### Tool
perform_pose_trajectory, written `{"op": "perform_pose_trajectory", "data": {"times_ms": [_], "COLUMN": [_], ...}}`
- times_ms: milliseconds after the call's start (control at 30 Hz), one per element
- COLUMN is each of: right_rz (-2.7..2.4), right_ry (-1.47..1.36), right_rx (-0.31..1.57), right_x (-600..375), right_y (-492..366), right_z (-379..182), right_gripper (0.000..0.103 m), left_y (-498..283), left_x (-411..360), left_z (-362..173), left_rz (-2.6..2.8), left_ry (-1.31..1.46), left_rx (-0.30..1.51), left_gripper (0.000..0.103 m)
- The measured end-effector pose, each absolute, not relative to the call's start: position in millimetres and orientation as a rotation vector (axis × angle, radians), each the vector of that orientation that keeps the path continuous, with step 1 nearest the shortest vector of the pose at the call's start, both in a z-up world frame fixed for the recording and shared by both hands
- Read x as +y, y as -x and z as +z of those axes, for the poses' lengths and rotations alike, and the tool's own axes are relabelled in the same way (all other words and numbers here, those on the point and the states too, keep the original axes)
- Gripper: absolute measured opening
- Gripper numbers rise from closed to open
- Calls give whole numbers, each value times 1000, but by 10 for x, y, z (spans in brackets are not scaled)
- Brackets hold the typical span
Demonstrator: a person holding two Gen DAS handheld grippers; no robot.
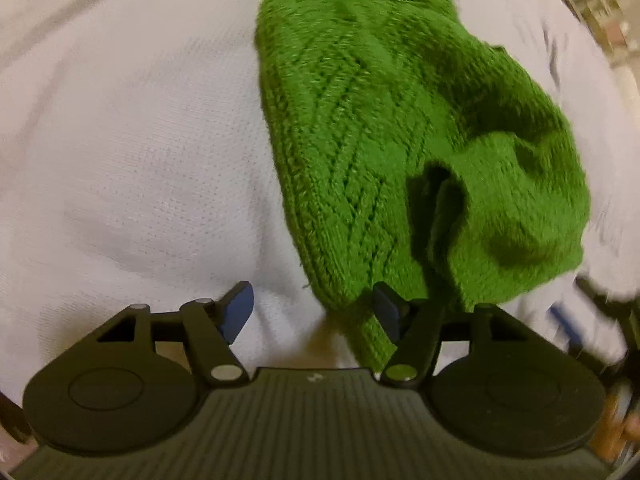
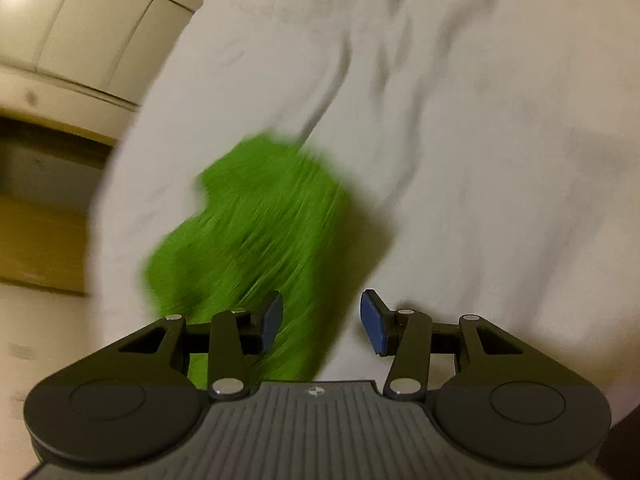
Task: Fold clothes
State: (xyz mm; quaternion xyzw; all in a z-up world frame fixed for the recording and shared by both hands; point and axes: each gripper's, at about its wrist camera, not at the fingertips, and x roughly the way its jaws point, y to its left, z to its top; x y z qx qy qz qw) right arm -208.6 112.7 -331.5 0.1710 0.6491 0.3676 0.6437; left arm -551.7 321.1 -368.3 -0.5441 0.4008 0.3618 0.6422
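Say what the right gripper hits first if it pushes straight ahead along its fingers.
Likely the green knit garment: it lies ahead of the open right gripper, mostly left of centre. Motion blur hides depth, so it could meet the white sheet instead.

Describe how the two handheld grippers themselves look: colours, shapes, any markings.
Both look identical. The left gripper and right gripper each have a dark grey ribbed body with a small white logo at its front edge, flanked by two rounded black housings with oval insets. Black linkage bars with silver pivot pins carry two fingers faced with blue pads. No cables or sleeves are visible.
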Motion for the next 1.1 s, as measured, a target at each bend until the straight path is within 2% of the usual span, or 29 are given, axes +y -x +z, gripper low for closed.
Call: {"op": "perform_pose_trajectory", "data": {"times_ms": [67, 233, 267, 300, 333, 367, 400, 633, 733, 833, 867, 967, 1000, 1033, 1067, 1100], "right_rz": [895, 909, 908, 903, 897, 901, 911, 910, 864, 845, 839, 819, 813, 815, 817, 822], "right_ry": [-446, -495, -515, -531, -523, -503, -475, -227, -186, -246, -266, -326, -341, -311, -281, -253], "right_rx": [1580, 1637, 1635, 1631, 1635, 1634, 1622, 1486, 1472, 1505, 1516, 1548, 1557, 1547, 1537, 1526], "right_x": [1179, 1439, 1486, 1533, 1589, 1624, 1639, 1131, 918, 908, 904, 893, 892, 918, 944, 966], "right_y": [2290, 2643, 2690, 2699, 2689, 2680, 2660, 2223, 2132, 2236, 2270, 2374, 2406, 2420, 2435, 2447], "right_z": [-3452, -3750, -3798, -3840, -3863, -3853, -3801, -3251, -3225, -3374, -3424, -3574, -3622, -3644, -3666, -3680], "right_gripper": [47, 47, 46, 33, 19, 9, 8, 8, 8, 31, 46, 64, 64, 64, 61, 37], "left_y": [5544, 5554, 5533, 5513, 5493, 5506, 5544, 5967, 5957, 5868, 5851, 5841, 5809, 5778, 5753, 5728], "left_x": [3240, 3250, 3239, 3228, 3210, 3172, 3121, 3046, 3083, 3063, 3044, 3002, 3009, 3013, 3023, 3033], "left_z": [-3743, -3875, -3901, -3927, -3950, -3921, -3857, -3530, -3649, -3728, -3740, -3745, -3746, -3742, -3730, -3718], "left_rz": [828, 809, 793, 777, 756, 742, 735, 793, 802, 761, 754, 738, 740, 745, 750, 754], "left_ry": [1293, 1425, 1442, 1459, 1479, 1482, 1472, 1357, 1397, 1455, 1455, 1457, 1454, 1435, 1408, 1381], "left_rx": [870, 759, 750, 741, 735, 724, 707, 687, 731, 721, 719, 703, 702, 709, 721, 733], "left_gripper": [64, 64, 58, 46, 16, 11, 9, 6, 13, 26, 30, 39, 39, 33, 11, 5]}}
